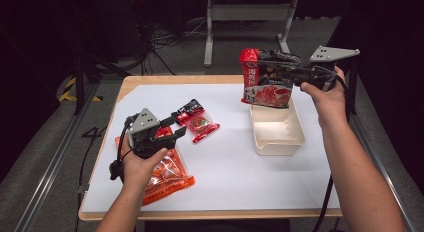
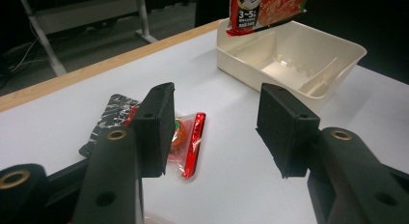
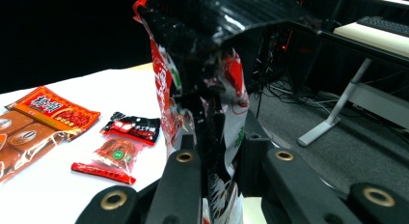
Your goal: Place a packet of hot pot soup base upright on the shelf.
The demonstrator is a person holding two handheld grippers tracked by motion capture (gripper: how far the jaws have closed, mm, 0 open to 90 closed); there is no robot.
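Note:
My right gripper (image 1: pixel 292 75) is shut on the top of a large red and black snack bag (image 1: pixel 265 79), which hangs above the far end of a cream plastic bin (image 1: pixel 278 137); the bag's crumpled top (image 3: pixel 212 64) sits pinched between the jaws. My left gripper (image 1: pixel 176 126) stands open low over the table, jaws wide apart with nothing between them. Just ahead of it lie a small clear and red packet (image 2: pixel 189 142) and a small black and red packet (image 2: pixel 110 119). A big orange packet (image 1: pixel 167 179) lies under the left hand.
A white sheet covers the wooden table (image 1: pixel 165 79). The bin (image 2: pixel 289 60) is empty inside, with small ribs on its floor. Dark floor, cables and a grey desk frame (image 1: pixel 245 14) lie beyond the table's far edge.

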